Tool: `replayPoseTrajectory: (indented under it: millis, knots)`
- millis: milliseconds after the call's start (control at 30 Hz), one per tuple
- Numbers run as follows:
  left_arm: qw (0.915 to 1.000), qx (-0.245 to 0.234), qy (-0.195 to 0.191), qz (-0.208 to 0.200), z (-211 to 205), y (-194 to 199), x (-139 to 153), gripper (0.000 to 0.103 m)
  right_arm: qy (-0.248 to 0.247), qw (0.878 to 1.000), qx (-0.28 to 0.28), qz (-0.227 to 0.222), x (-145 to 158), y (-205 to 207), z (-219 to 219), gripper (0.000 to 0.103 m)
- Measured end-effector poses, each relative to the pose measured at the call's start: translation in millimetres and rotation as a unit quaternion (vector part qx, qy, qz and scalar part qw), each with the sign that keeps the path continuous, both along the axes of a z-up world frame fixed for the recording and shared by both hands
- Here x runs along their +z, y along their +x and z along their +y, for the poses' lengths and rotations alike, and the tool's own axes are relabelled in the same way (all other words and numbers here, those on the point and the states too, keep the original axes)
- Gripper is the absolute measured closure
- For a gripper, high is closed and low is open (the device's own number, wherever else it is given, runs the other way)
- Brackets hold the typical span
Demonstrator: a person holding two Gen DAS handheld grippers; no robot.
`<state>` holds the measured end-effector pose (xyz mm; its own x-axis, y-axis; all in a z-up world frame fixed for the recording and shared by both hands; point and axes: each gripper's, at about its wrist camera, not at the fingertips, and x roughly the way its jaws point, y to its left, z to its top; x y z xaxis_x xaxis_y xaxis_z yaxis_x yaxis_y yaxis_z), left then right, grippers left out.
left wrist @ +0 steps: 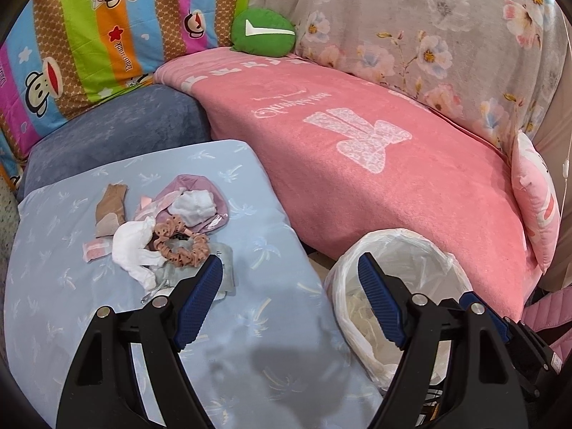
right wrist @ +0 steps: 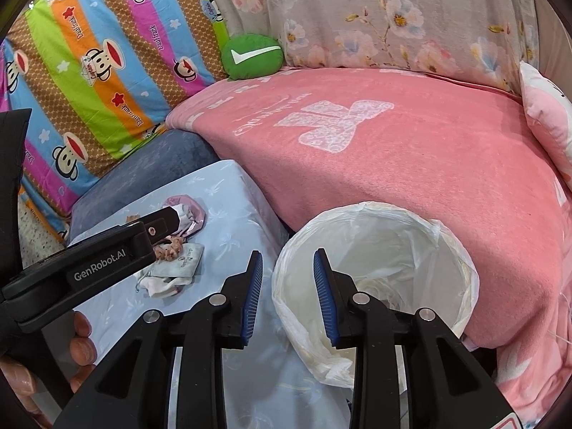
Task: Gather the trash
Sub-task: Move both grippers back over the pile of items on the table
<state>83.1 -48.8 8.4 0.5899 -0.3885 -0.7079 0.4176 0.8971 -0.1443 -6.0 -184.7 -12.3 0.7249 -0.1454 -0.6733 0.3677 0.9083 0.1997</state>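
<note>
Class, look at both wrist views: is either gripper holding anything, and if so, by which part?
Nothing is held. The left gripper and right gripper are both open with nothing between their fingers; the scrunchie lies untouched.

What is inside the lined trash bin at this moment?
The trash bin holds a white plastic liner, with some crumpled pale material low down. What that material is cannot be told, and the right hand-held gripper hides the bin's near side.

We lose part of the trash pile (right wrist: 171,250) behind the left claw (right wrist: 118,250) in the right wrist view | bin (left wrist: 400,246) contents too blurred to name | pink pillow (left wrist: 536,211) cut off at the edge
</note>
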Motion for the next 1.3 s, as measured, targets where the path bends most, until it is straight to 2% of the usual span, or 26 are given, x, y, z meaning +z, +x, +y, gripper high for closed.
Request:
replayPoseTrajectory:
  millis: [433,833,1067,1300]
  knots:
    - [0.9985,0.051,0.003,0.020,49,19,-17,0.028,-0.008,0.999,0.042,0.014,-6,28,40,0.068]
    - [0.9910,0.119,0.009,0.060,119,50,-48,0.028,-0.009,0.995,0.094,0.037,-20,70,87,0.068]
    - [0.9848,0.148,-0.002,0.091,155,74,-67,0.028,-0.013,0.990,0.130,0.051,-33,104,120,0.068]
    - [0.9813,0.149,-0.023,0.120,174,100,-84,0.028,-0.004,0.985,0.158,0.066,-49,140,144,0.068]
